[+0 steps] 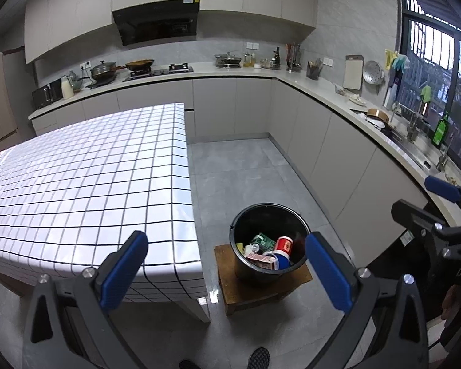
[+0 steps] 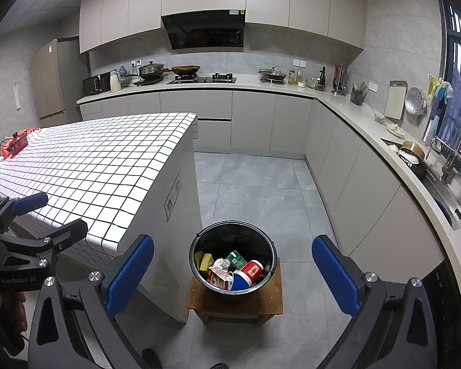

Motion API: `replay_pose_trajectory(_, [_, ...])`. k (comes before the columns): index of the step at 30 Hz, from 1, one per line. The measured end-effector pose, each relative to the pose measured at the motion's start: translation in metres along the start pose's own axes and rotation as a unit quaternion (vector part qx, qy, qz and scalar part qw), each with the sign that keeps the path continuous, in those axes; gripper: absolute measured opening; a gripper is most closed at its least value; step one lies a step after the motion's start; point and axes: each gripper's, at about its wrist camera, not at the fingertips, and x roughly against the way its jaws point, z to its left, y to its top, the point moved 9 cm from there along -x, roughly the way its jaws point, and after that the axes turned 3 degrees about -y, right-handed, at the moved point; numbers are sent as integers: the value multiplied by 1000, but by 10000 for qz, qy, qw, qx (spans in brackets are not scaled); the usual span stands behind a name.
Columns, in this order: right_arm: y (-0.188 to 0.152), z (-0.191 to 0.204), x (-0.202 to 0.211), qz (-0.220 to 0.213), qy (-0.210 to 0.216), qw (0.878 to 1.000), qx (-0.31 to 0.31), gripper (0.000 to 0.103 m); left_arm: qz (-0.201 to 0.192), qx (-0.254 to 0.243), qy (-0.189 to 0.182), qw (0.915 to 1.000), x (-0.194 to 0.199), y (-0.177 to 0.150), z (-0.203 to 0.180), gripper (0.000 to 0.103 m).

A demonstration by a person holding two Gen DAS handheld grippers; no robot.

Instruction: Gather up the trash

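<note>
Both grippers are held wide apart and empty: the left gripper (image 1: 227, 272) and the right gripper (image 2: 233, 272) hang above the floor, nothing is clamped between the blue pads (image 1: 126, 272) of either one. A black bucket (image 2: 199, 240) is seen standing on a low wooden stool (image 2: 270, 301) beside the end of the checked table (image 1: 86, 184). Trash is already piled inside it: a red cup (image 2: 252, 272), a blue cup (image 2: 241, 281), a red-and-white carton (image 2: 219, 278), a green packet (image 2: 236, 259) and a yellow sponge (image 2: 206, 261). No loose trash is seen on the near part of the table; some red items (image 2: 17, 143) are lying at its far end, too small to identify. The collecting step is judged mostly done or between drops. If anything is left, the far end must be reached next, one piece pinched and carried back over the bucket.
</note>
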Motion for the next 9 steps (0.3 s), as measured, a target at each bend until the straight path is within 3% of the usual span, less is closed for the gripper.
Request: replay_pose_trajectory(9, [-1,-1,-2,14,12,10000,4,103,19,29,-81,10000,-1,-1,0,103])
